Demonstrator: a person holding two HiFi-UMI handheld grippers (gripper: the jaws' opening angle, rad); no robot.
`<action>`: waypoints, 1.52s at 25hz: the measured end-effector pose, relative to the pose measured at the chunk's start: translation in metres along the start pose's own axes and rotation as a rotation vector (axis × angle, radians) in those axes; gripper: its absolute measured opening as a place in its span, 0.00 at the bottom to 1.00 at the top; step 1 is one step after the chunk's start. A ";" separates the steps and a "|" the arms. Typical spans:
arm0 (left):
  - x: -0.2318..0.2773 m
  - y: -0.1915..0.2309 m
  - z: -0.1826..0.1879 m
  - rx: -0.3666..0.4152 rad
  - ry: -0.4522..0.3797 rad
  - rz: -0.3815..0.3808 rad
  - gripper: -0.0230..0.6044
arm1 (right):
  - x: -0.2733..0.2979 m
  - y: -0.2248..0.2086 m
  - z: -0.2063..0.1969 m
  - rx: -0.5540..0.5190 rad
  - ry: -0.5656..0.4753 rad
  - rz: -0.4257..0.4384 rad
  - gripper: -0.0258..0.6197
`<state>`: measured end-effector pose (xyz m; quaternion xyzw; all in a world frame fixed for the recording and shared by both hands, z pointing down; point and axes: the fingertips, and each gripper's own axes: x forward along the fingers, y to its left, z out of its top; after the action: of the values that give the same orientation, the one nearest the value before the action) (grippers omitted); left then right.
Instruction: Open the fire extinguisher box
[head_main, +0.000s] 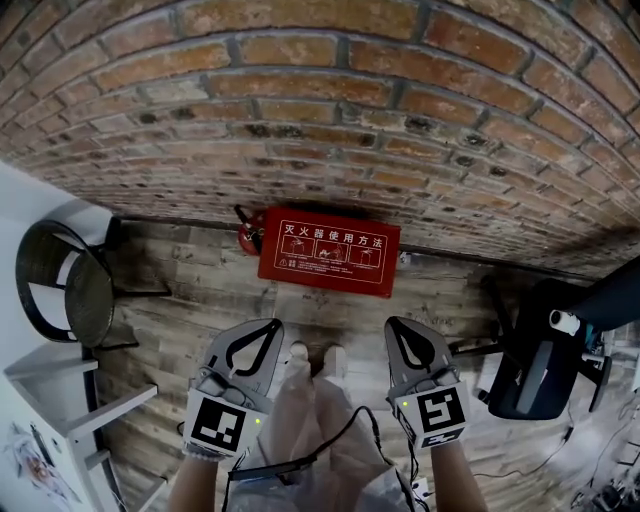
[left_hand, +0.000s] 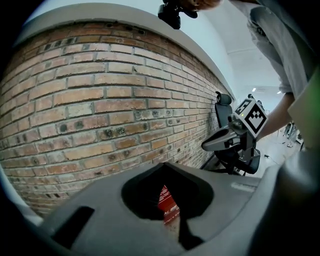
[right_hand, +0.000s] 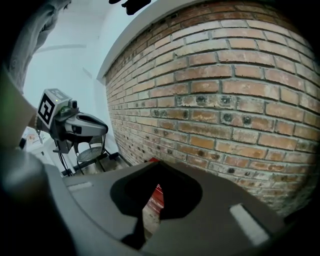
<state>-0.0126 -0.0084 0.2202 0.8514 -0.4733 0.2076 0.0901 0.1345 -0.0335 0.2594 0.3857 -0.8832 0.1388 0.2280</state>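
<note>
Currently, head view: fire extinguisher box (head_main: 328, 252), closed, at floor (head_main: 200, 295) far edge by brick wall (head_main: 320, 120), well fwd of left gripper (head_main: 268, 330) & right gripper (head_main: 398, 328). Left gripper view: jaws together, empty; box beyond tips. Right gripper view: same.

**Box at the wall's foot, a chair on either side**

The red rectangular metal fire extinguisher box (head_main: 329, 252) lies on the grey wood-plank floor (head_main: 200, 300), against the brick wall (head_main: 320, 100). A dark round-backed chair (head_main: 65, 285) stands to its left and a black office chair (head_main: 540, 365) to its right. The left gripper (head_main: 268, 328) and right gripper (head_main: 396, 328) hang side by side before the box, apart from it.
</note>
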 end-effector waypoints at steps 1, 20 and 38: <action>0.002 0.002 -0.006 -0.008 0.004 -0.002 0.03 | 0.004 0.000 -0.005 0.015 0.005 -0.003 0.06; 0.050 0.021 -0.139 -0.120 0.109 0.009 0.03 | 0.091 0.012 -0.112 0.187 0.087 0.030 0.06; 0.116 0.004 -0.232 -0.098 0.134 -0.094 0.03 | 0.150 0.008 -0.194 0.476 0.065 0.081 0.05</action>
<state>-0.0235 -0.0187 0.4789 0.8512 -0.4355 0.2364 0.1729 0.0959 -0.0386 0.5020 0.3882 -0.8325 0.3644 0.1532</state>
